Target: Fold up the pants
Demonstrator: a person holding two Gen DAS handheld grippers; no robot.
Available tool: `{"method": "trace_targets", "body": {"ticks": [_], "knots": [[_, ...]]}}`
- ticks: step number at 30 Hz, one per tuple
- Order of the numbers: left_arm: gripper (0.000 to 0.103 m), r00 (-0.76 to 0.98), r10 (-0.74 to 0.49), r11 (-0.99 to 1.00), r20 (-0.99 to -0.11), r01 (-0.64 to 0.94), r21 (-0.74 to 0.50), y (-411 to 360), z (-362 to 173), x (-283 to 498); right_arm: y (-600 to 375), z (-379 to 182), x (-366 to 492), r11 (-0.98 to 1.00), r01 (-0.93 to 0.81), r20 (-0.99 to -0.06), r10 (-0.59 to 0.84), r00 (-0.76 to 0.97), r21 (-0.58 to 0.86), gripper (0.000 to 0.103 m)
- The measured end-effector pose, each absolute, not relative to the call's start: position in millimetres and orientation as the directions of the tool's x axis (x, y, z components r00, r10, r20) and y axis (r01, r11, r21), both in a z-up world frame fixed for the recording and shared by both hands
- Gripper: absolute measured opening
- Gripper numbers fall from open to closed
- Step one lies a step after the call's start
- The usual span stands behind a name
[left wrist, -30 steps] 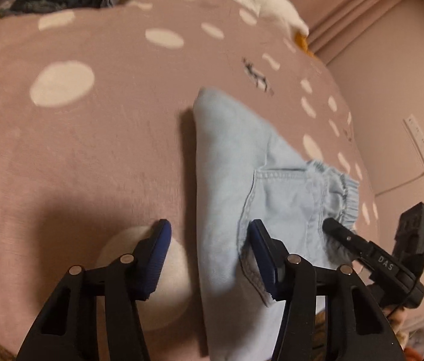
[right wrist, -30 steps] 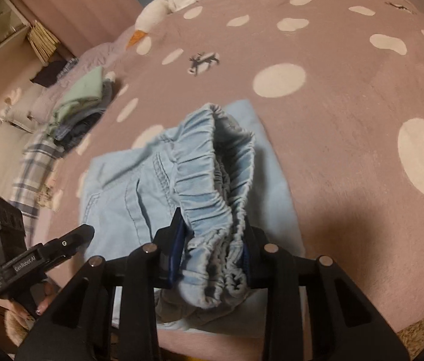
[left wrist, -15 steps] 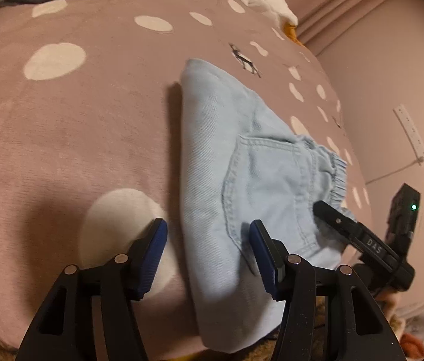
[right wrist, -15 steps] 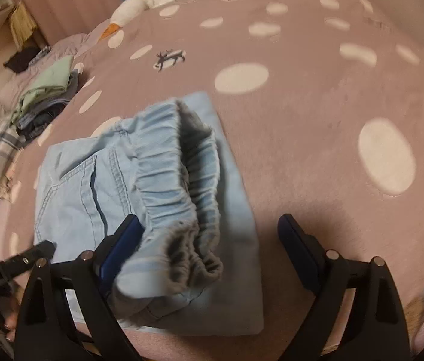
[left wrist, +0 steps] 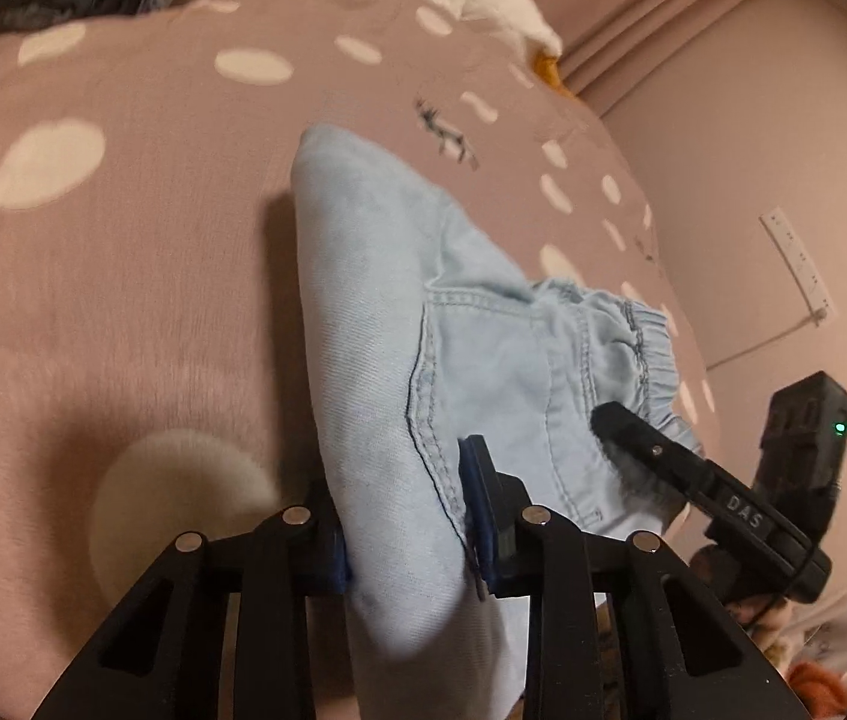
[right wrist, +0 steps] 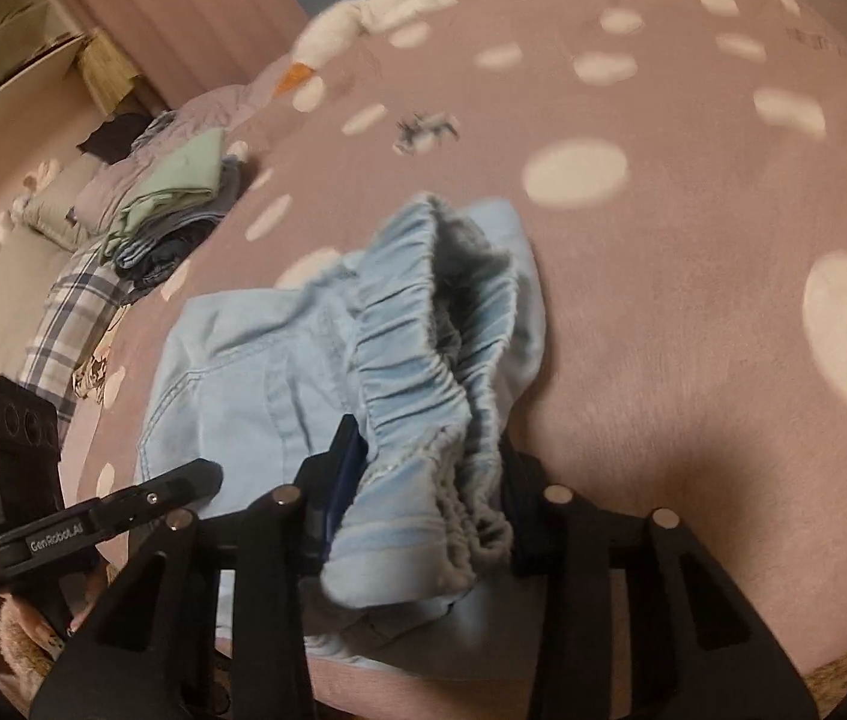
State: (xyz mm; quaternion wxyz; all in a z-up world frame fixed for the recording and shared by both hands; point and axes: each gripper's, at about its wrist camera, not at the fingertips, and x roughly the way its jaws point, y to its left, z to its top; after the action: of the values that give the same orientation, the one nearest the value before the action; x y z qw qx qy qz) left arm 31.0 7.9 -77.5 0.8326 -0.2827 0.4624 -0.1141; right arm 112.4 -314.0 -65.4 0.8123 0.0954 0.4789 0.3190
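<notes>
On the dotted blanket (left wrist: 123,300), two tools pinch one pair of pants (left wrist: 375,312).

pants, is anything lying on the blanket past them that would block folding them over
Nothing visible does. Both hand-held grippers already pinch the pants, the left on the folded edge, the right on the elastic waistband, having just closed. The dotted blanket beyond is bare; the folded clothes pile sits far off.
</notes>
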Motion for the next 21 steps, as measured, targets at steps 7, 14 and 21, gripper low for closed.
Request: {"method": "trace_targets", "body": {"ticks": [7, 14, 21], "knots": [[0.029, 0.639, -0.359, 0.862, -0.68, -0.051, -0.503, 20.4, -37.3, 67.1, -274.0, -18.7, 153.4, 0.761, -0.517, -0.683, 0.617, 0.391, 0.392, 0.039], [0.029, 0.614, -0.253, 0.892, -0.747, -0.15, -0.426, 35.3, -69.5, 119.6, -235.6, -48.0, 197.4, 0.778, -0.503, -0.746, 0.577, 0.334, 0.376, 0.039], [0.038, 0.576, -0.207, 0.908, -0.791, -0.189, -0.375, 40.5, -98.4, 119.1, -232.0, -82.0, 199.8, 0.802, -0.48, -0.783, 0.536, 0.316, 0.356, 0.046]]}}
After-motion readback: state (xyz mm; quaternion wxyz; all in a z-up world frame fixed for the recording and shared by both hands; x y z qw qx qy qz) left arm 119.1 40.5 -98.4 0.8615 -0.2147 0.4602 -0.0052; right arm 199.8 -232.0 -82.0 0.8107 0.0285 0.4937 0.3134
